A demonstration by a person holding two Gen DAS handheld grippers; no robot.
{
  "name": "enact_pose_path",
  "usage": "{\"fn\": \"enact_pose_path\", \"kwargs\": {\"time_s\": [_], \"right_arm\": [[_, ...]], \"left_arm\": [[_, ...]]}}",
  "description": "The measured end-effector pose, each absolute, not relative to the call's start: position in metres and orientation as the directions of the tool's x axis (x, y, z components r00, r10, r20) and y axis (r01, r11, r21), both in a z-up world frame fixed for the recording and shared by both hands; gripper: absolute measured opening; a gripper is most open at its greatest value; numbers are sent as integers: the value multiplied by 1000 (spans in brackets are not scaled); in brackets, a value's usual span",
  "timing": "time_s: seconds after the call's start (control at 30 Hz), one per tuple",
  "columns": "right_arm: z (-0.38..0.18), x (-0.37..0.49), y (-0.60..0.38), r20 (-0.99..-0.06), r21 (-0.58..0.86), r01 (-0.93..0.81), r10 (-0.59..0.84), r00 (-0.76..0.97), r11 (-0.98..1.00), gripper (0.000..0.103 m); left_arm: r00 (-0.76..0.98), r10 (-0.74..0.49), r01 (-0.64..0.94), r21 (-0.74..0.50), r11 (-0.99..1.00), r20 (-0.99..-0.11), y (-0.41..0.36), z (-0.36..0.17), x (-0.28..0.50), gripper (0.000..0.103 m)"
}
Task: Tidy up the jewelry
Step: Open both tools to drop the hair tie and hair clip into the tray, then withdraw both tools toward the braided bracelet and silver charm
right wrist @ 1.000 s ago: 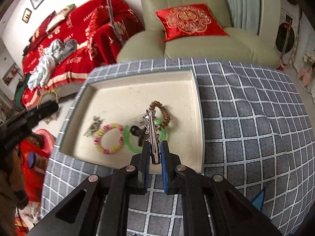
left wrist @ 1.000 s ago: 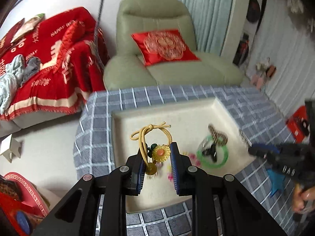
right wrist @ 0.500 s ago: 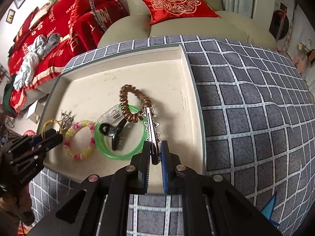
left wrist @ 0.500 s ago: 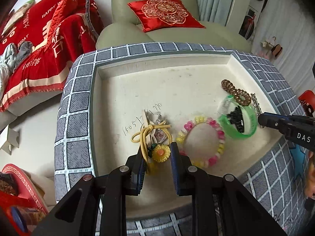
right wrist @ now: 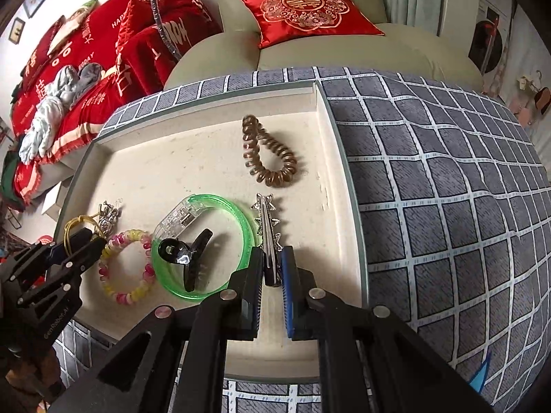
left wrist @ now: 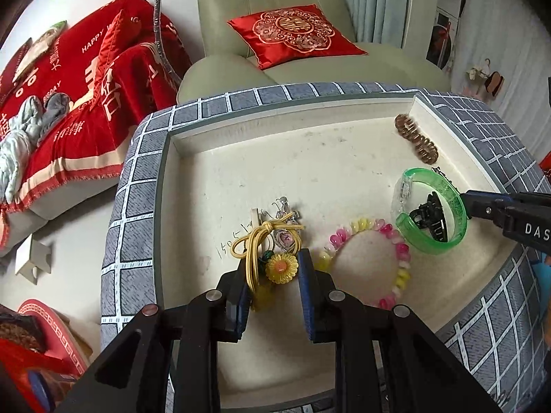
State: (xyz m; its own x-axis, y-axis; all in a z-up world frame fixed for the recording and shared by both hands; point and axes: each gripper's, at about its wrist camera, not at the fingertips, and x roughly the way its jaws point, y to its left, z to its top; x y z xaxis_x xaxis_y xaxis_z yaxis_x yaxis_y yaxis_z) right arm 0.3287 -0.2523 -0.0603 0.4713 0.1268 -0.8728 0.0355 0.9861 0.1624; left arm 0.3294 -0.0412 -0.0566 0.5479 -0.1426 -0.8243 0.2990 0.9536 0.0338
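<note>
My left gripper [left wrist: 273,270] is shut on a yellow hair tie with a sunflower charm [left wrist: 281,267], held low over the cream tray [left wrist: 292,110], just above a silver pendant [left wrist: 286,237]. The right gripper [right wrist: 271,253] is shut on a silver star hair clip [right wrist: 266,222], whose tip reaches the tray floor beside a green bangle [right wrist: 246,227]. A black claw clip [right wrist: 193,258] lies inside that bangle. A pink and yellow bead bracelet [left wrist: 401,251] sits between the two grippers. A brown spiral hair tie [right wrist: 272,175] lies farther back by the right wall.
The tray rests on a table under a grey checked cloth [right wrist: 447,206]. A pale green armchair [left wrist: 275,69] with a red cushion [left wrist: 292,32] stands behind it. A sofa under a red blanket [left wrist: 69,103] is at the left, across a strip of floor.
Both grippers have come down toward the tray with their pieces still gripped. The sunflower tie now hangs just over the silver pendant, and the star clip sits beside the green bangle.
</note>
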Motion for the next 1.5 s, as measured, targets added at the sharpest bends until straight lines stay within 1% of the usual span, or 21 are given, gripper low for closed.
{"fn": "enact_pose_path", "kwargs": {"time_s": [0.07, 0.13, 0.17, 0.2, 0.27, 0.3, 0.33, 0.37, 0.4, 0.63, 0.77, 0.8, 0.83, 0.93, 1.0, 1.13, 1.2, 1.33, 1.37, 1.4, 1.5], "right_arm": [[-58, 326, -253, -867, 169, 37, 131, 481, 985, 12], [-54, 323, -254, -858, 185, 29, 147, 492, 982, 17], [-52, 322, -254, -856, 189, 28, 150, 495, 982, 26], [-50, 320, -254, -851, 198, 27, 159, 500, 980, 44], [-43, 315, -255, -833, 229, 23, 184, 521, 973, 58], [-40, 312, -254, -825, 236, 20, 189, 533, 971, 58], [-36, 309, -253, -817, 245, 14, 198, 542, 969, 58], [-34, 307, -252, -814, 249, 10, 204, 544, 969, 58], [-31, 304, -250, -809, 253, 5, 208, 549, 968, 58], [-17, 279, -243, -786, 278, -9, 233, 572, 961, 59], [-13, 263, -240, -782, 279, -25, 242, 575, 960, 66], [-12, 258, -238, -779, 283, -32, 249, 575, 959, 66], [-11, 253, -236, -778, 287, -38, 256, 574, 957, 66], [-10, 240, -233, -775, 299, -48, 272, 570, 953, 68], [-12, 235, -231, -776, 311, -50, 284, 564, 949, 79], [-19, 222, -233, -785, 313, -43, 284, 551, 949, 80], [-22, 218, -236, -789, 313, -29, 277, 548, 949, 86], [-26, 210, -247, -795, 318, 3, 265, 546, 948, 89], [-27, 208, -250, -795, 315, 11, 258, 549, 949, 100], [-27, 206, -252, -793, 315, 20, 252, 554, 949, 103], [-23, 201, -255, -783, 324, 18, 257, 567, 946, 103]], "left_arm": [[556, -133, 293, 44, 955, -820, -40, -56, 328, 40], [560, -132, 289, 44, 956, -818, -39, -56, 326, 40], [559, -133, 286, 41, 957, -819, -38, -56, 325, 40], [558, -134, 282, 36, 959, -819, -36, -56, 325, 40], [554, -138, 277, 25, 960, -821, -34, -56, 325, 40], [555, -136, 273, 25, 962, -821, -33, -56, 324, 42], [556, -134, 270, 26, 963, -820, -32, -56, 324, 58], [561, -131, 266, 28, 964, -818, -31, -55, 323, 78], [578, -123, 255, 35, 966, -807, -30, -53, 321, 82], [592, -133, 254, 28, 967, -795, -27, -46, 315, 83], [608, -145, 250, 15, 968, -781, -23, -38, 304, 83], [611, -147, 250, 13, 968, -777, -22, -36, 301, 88], [616, -147, 248, 13, 969, -774, -20, -33, 297, 103], [642, -147, 239, 14, 971, -752, -15, -25, 283, 103], [643, -153, 239, 6, 971, -751, -13, -22, 274, 103], [648, -158, 234, -2, 972, -745, -6, -17, 253, 103], [647, -161, 232, -9, 973, -745, -3, -16, 241, 103], [640, -171, 227, -29, 974, -749, 3, -14, 221, 103], [641, -173, 226, -31, 974, -748, 4, -12, 218, 103], [641, -175, 226, -34, 973, -747, 5, -11, 213, 103], [645, -178, 231, -33, 972, -743, 6, -7, 199, 103]]}}
